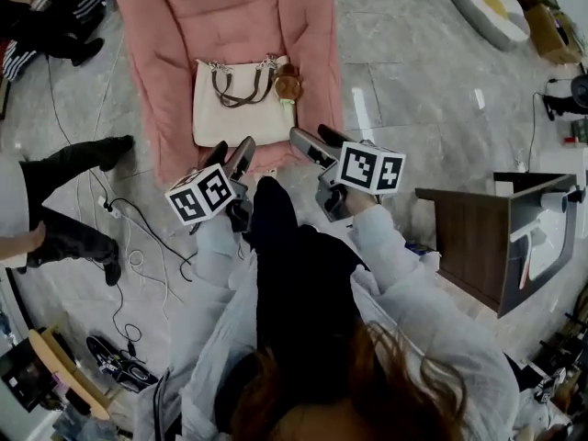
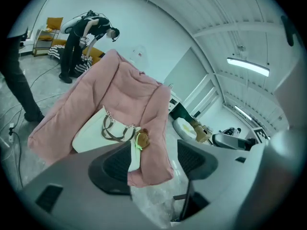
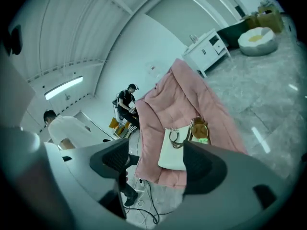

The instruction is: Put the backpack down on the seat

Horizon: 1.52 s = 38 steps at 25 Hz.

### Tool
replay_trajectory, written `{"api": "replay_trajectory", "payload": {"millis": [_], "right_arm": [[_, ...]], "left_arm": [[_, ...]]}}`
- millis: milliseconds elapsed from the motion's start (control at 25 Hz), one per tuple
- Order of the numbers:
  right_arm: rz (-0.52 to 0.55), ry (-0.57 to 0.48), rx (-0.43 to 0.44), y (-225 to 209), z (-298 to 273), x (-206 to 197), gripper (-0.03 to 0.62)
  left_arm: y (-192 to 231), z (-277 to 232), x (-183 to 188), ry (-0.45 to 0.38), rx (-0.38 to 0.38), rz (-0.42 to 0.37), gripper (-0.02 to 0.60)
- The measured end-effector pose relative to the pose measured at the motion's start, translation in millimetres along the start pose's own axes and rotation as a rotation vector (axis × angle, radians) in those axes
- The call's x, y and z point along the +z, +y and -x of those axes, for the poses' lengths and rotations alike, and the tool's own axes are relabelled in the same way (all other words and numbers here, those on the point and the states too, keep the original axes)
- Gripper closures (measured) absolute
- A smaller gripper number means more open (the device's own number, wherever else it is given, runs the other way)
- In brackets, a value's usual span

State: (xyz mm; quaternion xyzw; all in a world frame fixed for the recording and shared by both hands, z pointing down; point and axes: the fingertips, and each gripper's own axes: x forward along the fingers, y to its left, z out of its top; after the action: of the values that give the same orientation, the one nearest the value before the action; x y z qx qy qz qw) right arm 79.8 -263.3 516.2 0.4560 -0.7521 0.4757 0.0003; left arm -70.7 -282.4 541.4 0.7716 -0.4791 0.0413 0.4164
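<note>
A white bag (image 1: 241, 108) with brown handles and a brown charm (image 1: 288, 84) lies flat on the pink padded seat (image 1: 184, 26). Both grippers hover just off the seat's near edge, apart from the bag. My left gripper (image 1: 231, 151) is open, with nothing between its jaws. My right gripper (image 1: 314, 138) is open and empty too. In the left gripper view, the bag (image 2: 93, 131) and the seat (image 2: 124, 90) lie beyond the open gripper (image 2: 152, 164). In the right gripper view, the bag (image 3: 171, 150) shows between the wide jaws of the gripper (image 3: 156, 164), well beyond them.
A person in dark trousers (image 1: 73, 168) stands at the left, by cables (image 1: 138, 237) on the marble floor. A brown wooden cabinet (image 1: 473, 237) is at the right. A round white cushion (image 1: 487, 3) lies far right. Another person (image 1: 46, 16) is at the far left.
</note>
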Motion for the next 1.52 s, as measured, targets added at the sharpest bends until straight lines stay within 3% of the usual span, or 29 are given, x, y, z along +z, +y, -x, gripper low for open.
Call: {"api": "replay_trajectory", "payload": {"millis": [200,320,440,520,680,960,1200,1520], "right_arm": [[0.125,-0.067,0.002,25.5,54.9,-9.0,0.237],[0.187,-0.1,-0.017,32.1,83.9,-17.2,0.251],[0.247,-0.14,-0.039,34.4,111.6,-25.6,0.33],[0.298,-0.168,-0.058,36.1,128.2,-29.8,0.426],[0.394,-0.205,-0.116,34.9,154.9,-37.5,0.588],[0.444,-0.197,-0.131,20.6,179.8,-61.2,0.588],[0.508,-0.173,-0.203,11.2,185.3,-72.7,0.588],[0.5,-0.148,-0.186,13.0,182.5,-83.6,0.586]], "left_arm": [[-37.7,43.6,-17.2,-0.008,-0.036,-0.124,0.266],[-57.1,74.0,-12.4,-0.07,-0.009,-0.242,0.346],[-77.1,99.1,-12.9,-0.131,0.003,-0.35,0.436],[-88.9,109.9,-16.5,-0.158,0.0,-0.394,0.473],[-101.9,126.5,-26.1,-0.193,-0.015,-0.396,0.532],[-98.4,146.6,-38.7,-0.209,0.029,-0.449,0.565],[-98.9,153.0,-53.0,-0.212,0.03,-0.429,0.565],[-96.5,157.3,-64.5,-0.202,0.041,-0.421,0.565]]}}
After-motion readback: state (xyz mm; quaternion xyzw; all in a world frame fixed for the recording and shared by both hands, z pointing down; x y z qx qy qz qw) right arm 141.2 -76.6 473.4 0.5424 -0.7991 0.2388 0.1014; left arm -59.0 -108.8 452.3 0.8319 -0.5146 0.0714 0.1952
